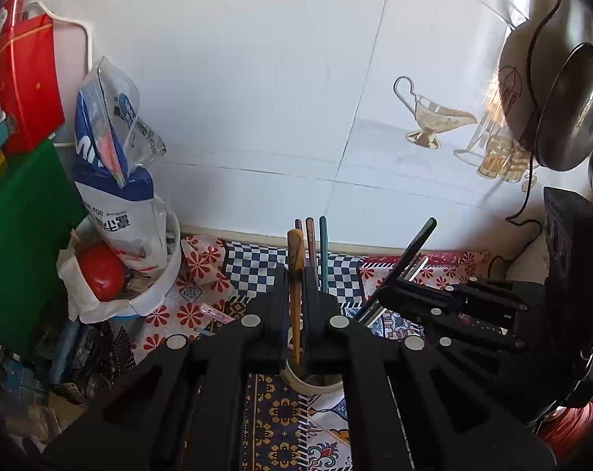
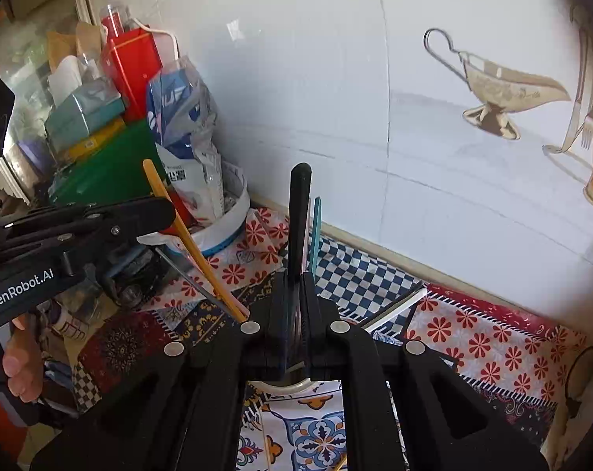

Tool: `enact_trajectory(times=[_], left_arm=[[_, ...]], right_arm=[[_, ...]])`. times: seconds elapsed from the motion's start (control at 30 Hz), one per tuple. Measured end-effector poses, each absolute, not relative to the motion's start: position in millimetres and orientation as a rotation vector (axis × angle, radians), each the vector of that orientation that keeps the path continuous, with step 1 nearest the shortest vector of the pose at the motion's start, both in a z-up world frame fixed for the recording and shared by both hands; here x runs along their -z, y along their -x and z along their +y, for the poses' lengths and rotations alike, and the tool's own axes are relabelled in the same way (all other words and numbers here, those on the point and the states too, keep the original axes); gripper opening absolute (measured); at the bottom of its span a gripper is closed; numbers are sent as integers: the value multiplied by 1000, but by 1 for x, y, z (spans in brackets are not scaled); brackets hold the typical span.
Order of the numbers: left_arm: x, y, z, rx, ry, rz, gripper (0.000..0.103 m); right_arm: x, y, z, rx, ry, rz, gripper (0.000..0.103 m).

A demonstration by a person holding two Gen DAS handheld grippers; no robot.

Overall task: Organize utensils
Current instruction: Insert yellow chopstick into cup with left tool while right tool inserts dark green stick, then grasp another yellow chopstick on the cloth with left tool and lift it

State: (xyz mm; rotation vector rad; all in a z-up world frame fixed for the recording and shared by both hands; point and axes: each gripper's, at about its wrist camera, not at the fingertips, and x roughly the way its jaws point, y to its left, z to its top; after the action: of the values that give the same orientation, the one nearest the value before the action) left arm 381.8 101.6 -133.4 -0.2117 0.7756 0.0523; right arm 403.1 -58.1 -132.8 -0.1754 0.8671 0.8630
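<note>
- The left tool (image 1: 296,298) is clamped on a yellow stick (image 1: 295,274), which stands nearly upright with its lower end inside a white cup (image 1: 316,386) at 6 o'clock in the left wrist view.
- Just behind the yellow stick, three more sticks (image 1: 316,247), dark, brown and teal, rise side by side at 12 o'clock from the tool tips.
- The right tool (image 2: 294,314) is clamped on a black handle (image 2: 298,216), held upright above the rim of the same cup (image 2: 280,386).
- In the left view, the right tool (image 1: 398,286) sits at 3 o'clock, the black handle (image 1: 414,247) tilted in its grip.
- In the right view, the left tool (image 2: 155,216) sits at 9 o'clock, the yellow stick (image 2: 186,231) slanting through it.
- The bench (image 2: 492,345) carries a patterned cloth; a white bucket (image 1: 166,274) with a plastic bag (image 1: 115,165) stands at 9 o'clock against the tiled wall (image 1: 257,78).
</note>
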Motion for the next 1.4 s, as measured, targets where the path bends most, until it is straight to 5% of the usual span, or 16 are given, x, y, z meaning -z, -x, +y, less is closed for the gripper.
enact_trajectory(times=[0.57,0.7,0.8,0.97,1.4], left_arm=[[136,-370,82,-16,157,811,10],[122,-356,73,-20,142,775,34],[116,-345,63,-21,141,754,54],[124,-335,38,23,116,793,56],[253,-350,-56,189,59,1122,56]], right_arm=[[134,-392,-63,-848,253,898,6],[121,-381,-81,-808,265,860,14],[113,-371,-100,-763,270,820,28],[108,-357,-135,-687,261,784,44],[148,-338,-227,-459,208,882,46]])
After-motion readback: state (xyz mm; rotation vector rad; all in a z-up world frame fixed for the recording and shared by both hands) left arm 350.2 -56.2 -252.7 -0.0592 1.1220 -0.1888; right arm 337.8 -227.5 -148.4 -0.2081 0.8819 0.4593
